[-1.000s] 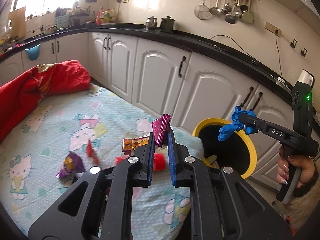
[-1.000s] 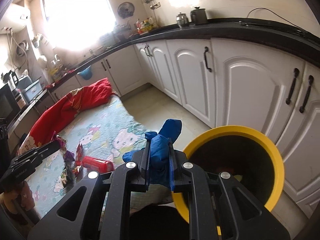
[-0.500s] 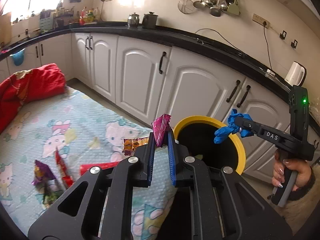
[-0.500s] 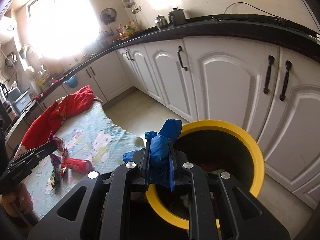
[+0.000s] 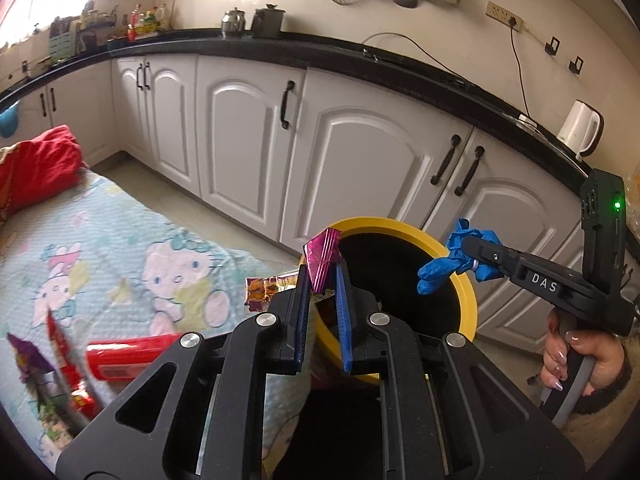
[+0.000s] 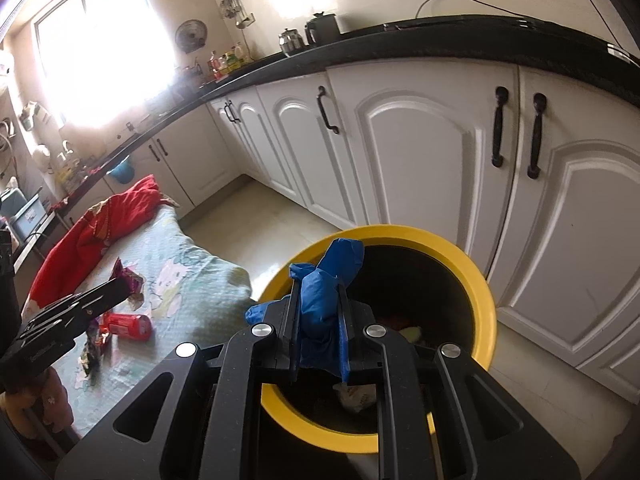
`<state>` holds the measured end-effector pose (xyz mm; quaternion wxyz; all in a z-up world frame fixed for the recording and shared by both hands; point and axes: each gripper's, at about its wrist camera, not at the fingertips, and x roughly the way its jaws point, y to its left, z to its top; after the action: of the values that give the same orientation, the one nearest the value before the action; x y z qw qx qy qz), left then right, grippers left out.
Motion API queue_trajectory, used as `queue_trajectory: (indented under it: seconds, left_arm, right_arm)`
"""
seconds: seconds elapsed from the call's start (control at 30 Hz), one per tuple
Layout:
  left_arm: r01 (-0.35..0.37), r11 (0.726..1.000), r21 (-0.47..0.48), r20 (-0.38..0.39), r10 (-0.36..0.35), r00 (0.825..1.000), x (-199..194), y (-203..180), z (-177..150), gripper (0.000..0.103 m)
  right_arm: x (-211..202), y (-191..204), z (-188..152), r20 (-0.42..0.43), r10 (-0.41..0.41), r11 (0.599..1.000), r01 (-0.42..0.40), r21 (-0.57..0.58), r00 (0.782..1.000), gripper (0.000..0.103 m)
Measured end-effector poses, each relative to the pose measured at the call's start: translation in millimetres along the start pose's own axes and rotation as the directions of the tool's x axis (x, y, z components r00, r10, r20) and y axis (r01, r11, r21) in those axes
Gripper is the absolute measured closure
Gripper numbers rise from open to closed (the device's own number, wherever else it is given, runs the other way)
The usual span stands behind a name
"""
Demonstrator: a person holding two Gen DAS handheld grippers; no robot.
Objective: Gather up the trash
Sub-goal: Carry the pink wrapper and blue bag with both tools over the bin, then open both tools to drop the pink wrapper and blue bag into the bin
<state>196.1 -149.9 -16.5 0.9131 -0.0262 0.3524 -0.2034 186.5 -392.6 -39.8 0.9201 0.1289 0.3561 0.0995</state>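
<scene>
Fingers of the left gripper (image 5: pixel 322 280) pinch a magenta wrapper (image 5: pixel 322 258) by its lower edge, so it stands clear above the near rim of the yellow bin (image 5: pixel 466 280). Those of the right gripper (image 6: pixel 320 304) are clamped on a crumpled blue glove (image 6: pixel 326 284), which hangs over the bin's dark mouth, well placed for a drop inside. More trash lies on the patterned bedspread (image 5: pixel 120 248): a red can (image 5: pixel 132 356) and loose wrappers (image 5: pixel 266 290).
</scene>
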Motion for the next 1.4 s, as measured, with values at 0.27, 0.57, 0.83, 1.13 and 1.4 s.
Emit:
queue_trajectory:
  seconds: [0.27, 0.57, 0.83, 1.13, 1.4]
  left_arm:
    - [0.028, 0.999, 0.020, -0.051, -0.027, 0.998, 38, -21, 1, 0.095]
    - [0.057, 0.998, 0.038, -0.119, -0.052, 0.992, 79, -37, -1, 0.095]
    - [0.075, 0.997, 0.032, -0.173, -0.068, 0.983, 112, -43, -1, 0.095]
    - [0.055, 0.998, 0.005, -0.197, -0.053, 0.979, 130, -35, -2, 0.084]
    - [0.014, 1.000, -0.018, -0.170, -0.017, 0.985, 115, -20, 2, 0.054]
  right_arm:
    - [9, -13, -8, -0.021, -0.073, 0.997, 0.073, -0.007, 0.997, 0.089]
    - [21, -28, -18, -0.049, -0.122, 0.993, 0.122, -0.002, 0.991, 0.089]
    - [31, -38, -25, -0.076, -0.139, 0.990, 0.140, 0.008, 0.987, 0.087]
    - [37, -46, -26, -0.090, -0.137, 0.989, 0.140, 0.035, 0.986, 0.081]
    - [29, -46, -23, -0.063, -0.138, 0.989, 0.142, 0.052, 0.988, 0.064]
